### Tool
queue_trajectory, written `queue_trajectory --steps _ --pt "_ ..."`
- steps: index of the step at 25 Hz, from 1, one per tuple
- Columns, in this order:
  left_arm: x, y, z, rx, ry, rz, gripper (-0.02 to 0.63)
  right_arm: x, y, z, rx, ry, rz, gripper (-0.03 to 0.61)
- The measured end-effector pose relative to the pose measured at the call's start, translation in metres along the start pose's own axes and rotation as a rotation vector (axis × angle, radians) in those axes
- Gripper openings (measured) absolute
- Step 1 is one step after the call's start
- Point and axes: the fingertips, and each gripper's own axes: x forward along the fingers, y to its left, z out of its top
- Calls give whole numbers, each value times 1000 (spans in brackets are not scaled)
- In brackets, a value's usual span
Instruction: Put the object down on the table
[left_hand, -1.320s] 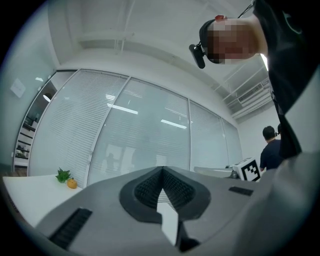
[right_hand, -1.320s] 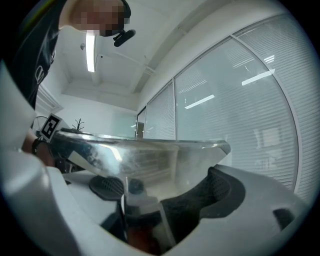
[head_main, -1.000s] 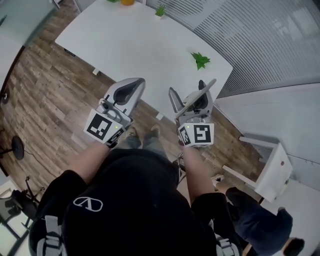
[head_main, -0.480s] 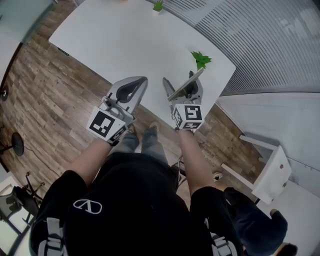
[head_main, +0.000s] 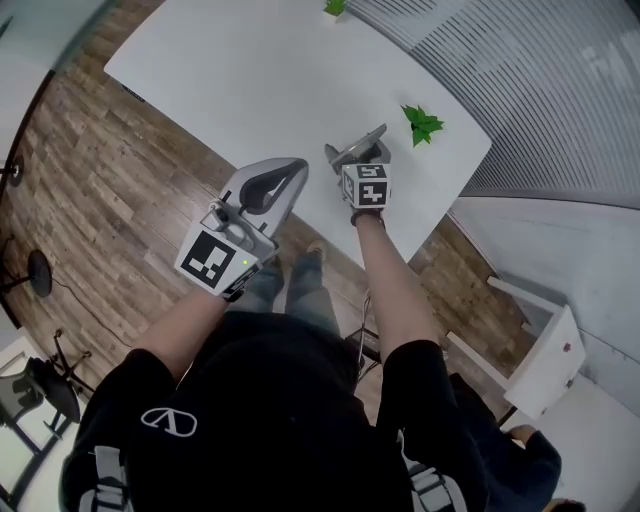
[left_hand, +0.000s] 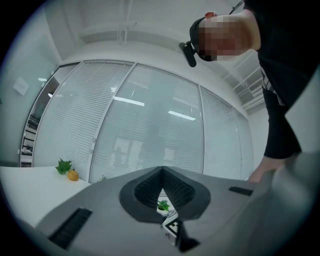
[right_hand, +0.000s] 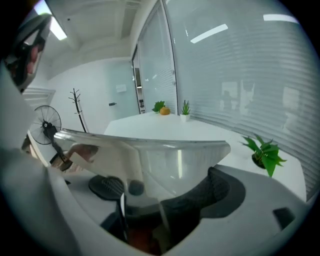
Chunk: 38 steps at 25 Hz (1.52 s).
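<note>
My right gripper (head_main: 362, 160) is shut on a shiny metal object (head_main: 355, 150), a shallow bowl-like piece, and holds it just over the near edge of the white table (head_main: 250, 70). In the right gripper view the metal object (right_hand: 150, 155) spans the whole width between the pads (right_hand: 220, 190) of that gripper (right_hand: 165, 189), with the table (right_hand: 165, 131) beyond it. My left gripper (head_main: 285, 170) hangs over the wooden floor (head_main: 80, 170) short of the table, pointing upward. Seen in its own view, the left gripper (left_hand: 162, 172) is shut, with nothing in it.
A small green plant (head_main: 424, 124) stands on the table near the right gripper, visible too as the plant (right_hand: 264, 150) in the right gripper view. Another plant (head_main: 335, 7) and an orange (right_hand: 164, 111) sit at the far end. A white stool (head_main: 545, 350) stands at the right.
The right gripper has moved forward with the metal object, from over the floor to over the table's near edge, and tipped down toward the table. The left gripper has barely moved.
</note>
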Motion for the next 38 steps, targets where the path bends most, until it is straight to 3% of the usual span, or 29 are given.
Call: queue_trajectory --steps 8,14,17,21,23,27,33,38 --pt "-5 7 -4 -10 3 13 5 19 -2 -29 2 120 17 482" --pt "-5 8 0 -17 -11 11 5 21 4 -54 -34 279 55 584" --pt "-5 8 2 -17 -18 7 5 19 4 -60 -71 352 65 584" --pt "-5 8 5 -16 -24 4 5 15 3 -56 -71 362 56 584" --pt "-5 9 5 -17 -24 5 5 10 1 -51 -51 329 35 584" --pt "-4 12 7 -11 -27 4 5 -15 3 -22 -27 155 -16 566" --pt "-7 6 17 -3 -42 -7 5 -82 20 50 -33 -117 -69 510" --pt "-9 -5 33 15 -65 -30 5 -161 46 115 -47 -352 -111 399"
